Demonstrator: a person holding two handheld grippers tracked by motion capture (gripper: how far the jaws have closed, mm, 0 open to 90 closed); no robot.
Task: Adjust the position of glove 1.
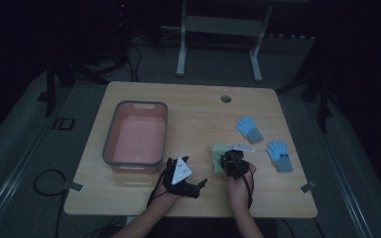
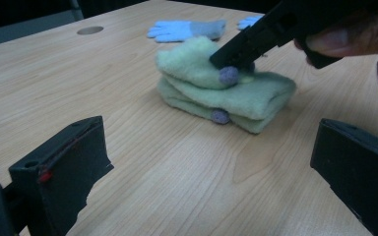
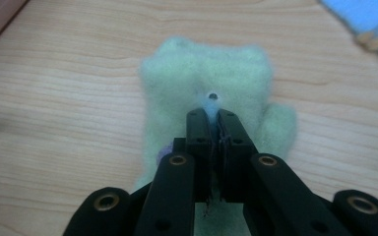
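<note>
Two fuzzy pale green gloves [image 1: 217, 152] lie stacked on the wooden table [image 1: 198, 114], right of centre. In the left gripper view the green gloves [image 2: 197, 91] have small purple knobs on their near edge. My right gripper [image 1: 233, 159] points down onto the stack. In the right gripper view, my right gripper [image 3: 215, 117] has its jaws together, pinching a tuft of the top green glove [image 3: 202, 78]. In the left gripper view its black jaw tip [image 2: 229, 58] presses on the top glove. My left gripper [image 1: 191, 184] rests low on the table, left of the stack. In its own view my left gripper [image 2: 211, 167] is open with nothing between its jaws.
A pink bin with a grey rim [image 1: 108, 141] stands at the left of the table. Two light blue gloves [image 1: 249, 129] [image 1: 279, 155] lie to the right of the stack. A round cable hole [image 1: 225, 98] sits near the far edge.
</note>
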